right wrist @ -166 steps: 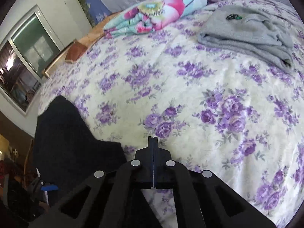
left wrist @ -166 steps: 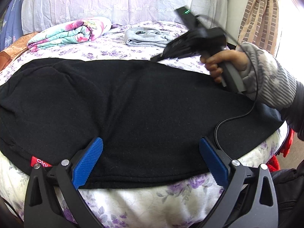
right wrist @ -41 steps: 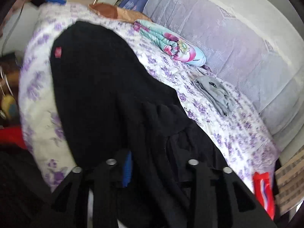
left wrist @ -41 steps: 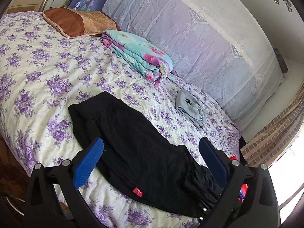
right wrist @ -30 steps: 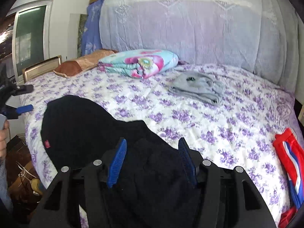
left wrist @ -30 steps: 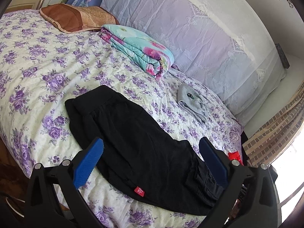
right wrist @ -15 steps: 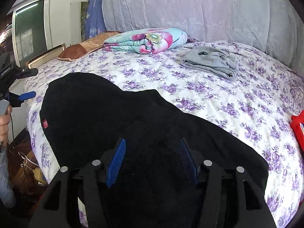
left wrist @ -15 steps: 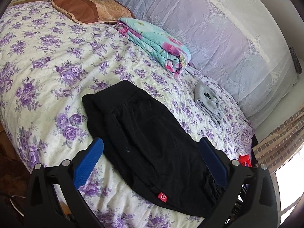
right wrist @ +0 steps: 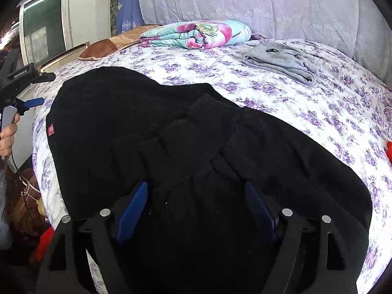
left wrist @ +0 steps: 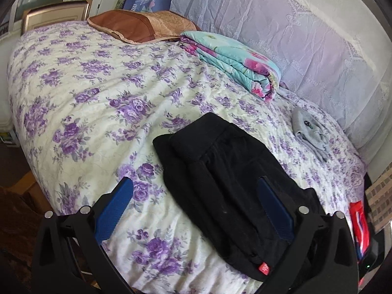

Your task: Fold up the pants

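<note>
Left wrist view: I look down along my left tool, whose blue pads stand wide apart with nothing between them. Ahead of it and toward its right finger lie the black pants on the floral bedspread, near the bed's close edge. They look already doubled lengthwise into one long band, with a ribbed end farthest from the tool and a small red label at the edge nearest it. Well beyond the tool, by the headboard side, sit a folded floral blanket, a brown pillow and a folded grey garment.

Right wrist view: my right tool hangs just over the pants, which fill the space in front of and under it. Its jaws are opening; cloth lies below the blue pads, but I see no pinch on it. A thicker layer of fabric with a ribbed hem lies on top just ahead of the tool. Far to its left, a person's hand carries the other tool.

I judge the lengthwise fold done and one end perhaps just laid over; a crosswise fold and some smoothing appear left.
</note>
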Demonstrator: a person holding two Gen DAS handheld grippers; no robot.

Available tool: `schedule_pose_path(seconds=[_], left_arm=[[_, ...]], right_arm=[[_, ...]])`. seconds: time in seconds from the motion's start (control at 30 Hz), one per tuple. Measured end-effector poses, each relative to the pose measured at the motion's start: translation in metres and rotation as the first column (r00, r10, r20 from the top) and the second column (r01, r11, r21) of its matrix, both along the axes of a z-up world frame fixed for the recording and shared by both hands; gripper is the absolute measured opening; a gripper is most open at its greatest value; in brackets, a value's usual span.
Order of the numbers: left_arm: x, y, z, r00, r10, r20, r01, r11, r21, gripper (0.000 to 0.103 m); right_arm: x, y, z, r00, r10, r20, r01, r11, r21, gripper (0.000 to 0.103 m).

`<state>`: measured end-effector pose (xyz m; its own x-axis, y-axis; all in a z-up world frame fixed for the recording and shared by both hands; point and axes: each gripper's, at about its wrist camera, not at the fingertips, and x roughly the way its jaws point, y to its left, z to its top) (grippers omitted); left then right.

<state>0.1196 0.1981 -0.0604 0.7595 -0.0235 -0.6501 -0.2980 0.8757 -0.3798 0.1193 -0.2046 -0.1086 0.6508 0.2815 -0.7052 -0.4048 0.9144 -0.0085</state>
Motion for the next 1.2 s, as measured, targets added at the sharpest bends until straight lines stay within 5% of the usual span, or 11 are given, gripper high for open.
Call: schedule_pose_path(seconds=[0.4,0.57,0.73,0.9,1.07,1.2], left_arm=[[0.001,-0.029,0.01,1.0,-0.01,0.027,0.003,0.973,0.23,0.098],[-0.001,-0.038,0.014,0.999,-0.011,0.046,-0.003,0.955,0.296,0.098],[-0.002,-0.042,0.014,0.999,-0.018,0.047,0.002,0.95,0.311,0.098],[-0.001,-0.045,0.014,0.999,-0.021,0.044,0.005,0.947,0.322,0.098],[0.0,-0.045,0.012,0.999,-0.025,0.03,0.014,0.947,0.321,0.098],[0.003,-0.039,0.007,1.0,-0.025,0.008,0.022,0.955,0.295,0.098]], right_arm=[[-0.002,0.001,0.001,1.0,-0.004,0.002,0.004,1.0,-0.011,0.085],[-0.036,-0.014,0.023,0.99,-0.045,0.132,0.048,0.999,-0.015,0.087],[-0.068,-0.045,0.031,0.98,-0.094,0.177,0.108,0.992,-0.072,0.095],[-0.077,-0.08,0.012,0.983,-0.143,0.116,0.156,0.982,-0.109,0.097],[-0.074,-0.122,-0.003,0.986,-0.167,0.009,0.167,0.985,0.037,0.099],[-0.078,-0.126,-0.005,0.984,-0.177,0.004,0.176,0.982,0.07,0.099]])
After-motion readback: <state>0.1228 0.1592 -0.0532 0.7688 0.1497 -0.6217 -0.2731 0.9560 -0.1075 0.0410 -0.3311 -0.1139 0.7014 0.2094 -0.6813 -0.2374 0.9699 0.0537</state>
